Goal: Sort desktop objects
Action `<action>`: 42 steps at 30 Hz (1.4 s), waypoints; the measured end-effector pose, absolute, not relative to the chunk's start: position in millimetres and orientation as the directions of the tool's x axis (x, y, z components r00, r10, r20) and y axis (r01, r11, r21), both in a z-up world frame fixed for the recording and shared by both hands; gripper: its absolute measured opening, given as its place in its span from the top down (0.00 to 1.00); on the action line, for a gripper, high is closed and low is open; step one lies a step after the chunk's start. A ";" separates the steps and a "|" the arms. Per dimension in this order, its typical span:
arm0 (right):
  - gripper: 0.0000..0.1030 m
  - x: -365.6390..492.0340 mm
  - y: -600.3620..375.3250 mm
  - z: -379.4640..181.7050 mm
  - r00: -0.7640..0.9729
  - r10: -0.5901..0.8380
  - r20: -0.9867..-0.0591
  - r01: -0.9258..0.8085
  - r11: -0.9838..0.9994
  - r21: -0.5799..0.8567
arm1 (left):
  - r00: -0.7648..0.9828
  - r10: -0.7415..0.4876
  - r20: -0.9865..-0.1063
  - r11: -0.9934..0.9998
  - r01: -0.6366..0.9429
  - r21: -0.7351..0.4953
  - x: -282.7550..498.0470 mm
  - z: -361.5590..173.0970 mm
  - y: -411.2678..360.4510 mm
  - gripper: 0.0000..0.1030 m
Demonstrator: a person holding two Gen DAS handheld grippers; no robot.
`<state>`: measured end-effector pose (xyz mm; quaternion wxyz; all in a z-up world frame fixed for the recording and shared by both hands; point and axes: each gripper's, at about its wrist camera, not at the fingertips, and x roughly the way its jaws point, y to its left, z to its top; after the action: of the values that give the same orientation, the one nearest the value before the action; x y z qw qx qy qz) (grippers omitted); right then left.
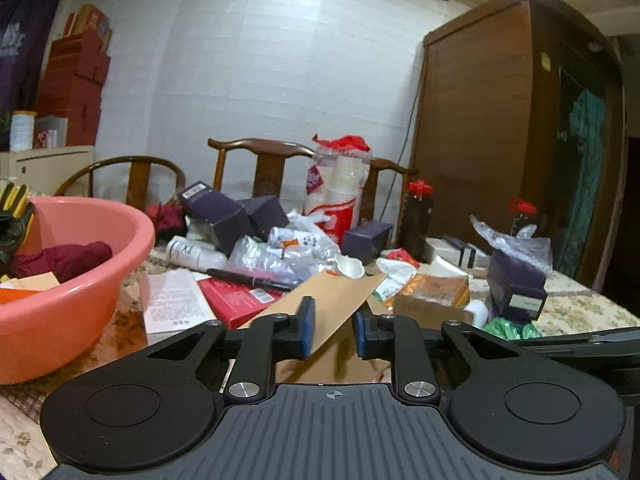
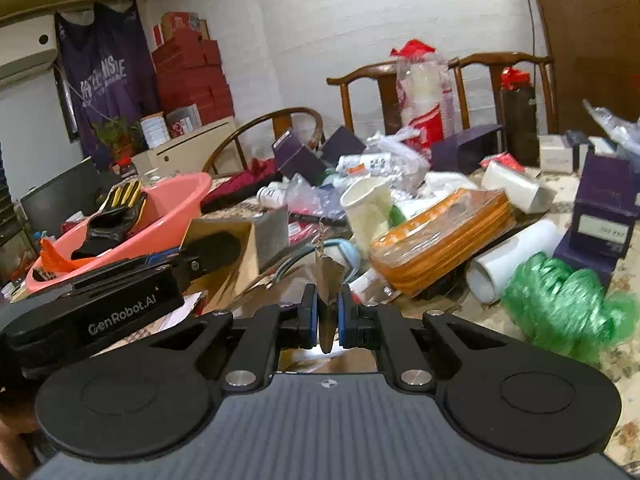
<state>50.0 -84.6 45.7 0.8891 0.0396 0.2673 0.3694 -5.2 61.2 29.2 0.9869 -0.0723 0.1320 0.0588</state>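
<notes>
The right gripper [image 2: 328,322] is clenched on a thin, flat brownish piece [image 2: 329,280] that stands on edge between the pads, its long axis running forward and up from the fingers; what it is I cannot tell. The pink basin [image 2: 176,208], already holding a glove [image 2: 116,212], lies ahead and well to the left of that gripper, with the left gripper's body in between. So I judge the coming move to be a carry leftward over the other tool.

The left gripper [image 1: 332,330] is released, jaws apart over a brown card sheet [image 1: 332,300] that points away to the upper right; the basin [image 1: 80,280] sits just to its left, nearer this hand than the other.

The table [image 2: 600,380] wears a flowered cloth and is heaped with boxes, bags and a paper cup [image 2: 368,212]. Beyond stand wooden chairs [image 1: 260,164], a white wall and a dark wardrobe [image 1: 500,120].
</notes>
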 end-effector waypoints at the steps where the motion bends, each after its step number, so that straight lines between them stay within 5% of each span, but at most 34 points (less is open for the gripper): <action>1: 0.90 51.2 -82.0 43.8 0.574 0.679 -0.457 -0.636 0.722 0.273 | 0.957 0.089 -0.274 0.982 -0.130 -0.135 -6.0 28.6 60.5 0.85; 13: 0.90 44.1 -79.2 64.4 0.554 0.714 -0.428 -0.656 0.691 0.305 | 0.966 0.033 -0.258 0.988 -0.070 -0.138 -13.4 48.4 49.9 0.82; 27: 0.90 24.5 -52.6 159.7 0.556 0.788 -0.263 -0.746 0.613 0.260 | 0.991 0.093 -0.093 0.993 -0.098 -0.060 -41.5 142.6 71.3 0.79; 30: 0.90 21.0 -48.3 164.2 0.530 0.809 -0.253 -0.769 0.584 0.259 | 0.990 0.093 -0.108 0.991 -0.103 -0.084 -50.4 141.7 79.8 0.75; 33: 0.90 18.1 -47.7 150.9 0.518 0.808 -0.280 -0.774 0.582 0.248 | 0.983 0.096 -0.158 0.991 -0.110 -0.077 -65.1 121.7 86.1 0.58; 35: 0.90 17.1 -48.3 133.3 0.517 0.794 -0.320 -0.771 0.594 0.228 | 0.971 0.140 -0.196 0.987 -0.154 -0.057 -78.5 103.0 92.0 0.38; 42: 0.90 20.9 -49.9 77.8 0.451 0.782 -0.431 -0.770 0.585 0.255 | 0.891 0.244 -0.382 0.954 -0.291 -0.070 -102.3 43.8 122.8 0.27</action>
<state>20.9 -49.9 77.8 0.8516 0.0114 0.2589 0.4556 -102.3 122.8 43.8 0.9704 -0.0630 0.1881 0.1379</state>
